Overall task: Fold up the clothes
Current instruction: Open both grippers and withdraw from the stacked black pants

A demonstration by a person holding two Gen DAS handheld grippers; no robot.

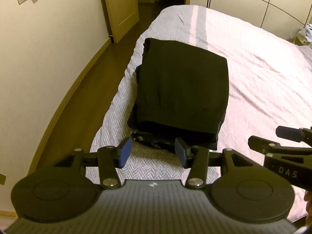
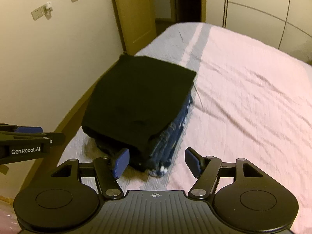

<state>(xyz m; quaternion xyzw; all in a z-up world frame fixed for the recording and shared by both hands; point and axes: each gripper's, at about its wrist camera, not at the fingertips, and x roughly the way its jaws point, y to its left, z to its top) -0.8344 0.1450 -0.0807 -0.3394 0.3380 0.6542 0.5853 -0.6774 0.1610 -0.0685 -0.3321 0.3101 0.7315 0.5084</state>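
A folded black garment [image 1: 181,89] lies on top of a stack of folded dark blue clothes [image 2: 171,136] near the left edge of the bed; it shows in the right wrist view [image 2: 138,99] too. My left gripper [image 1: 153,152] is open and empty, just short of the stack's near edge. My right gripper [image 2: 157,160] is open and empty, its jaws either side of the stack's near corner without touching it. Each gripper shows at the edge of the other's view.
The bed [image 1: 253,74] has a pink cover with a grey herringbone band [image 1: 117,105] along its left side. A wooden floor strip [image 1: 81,85], a cream wall and an open door [image 1: 120,9] lie to the left. Wardrobe doors [image 2: 263,13] stand behind.
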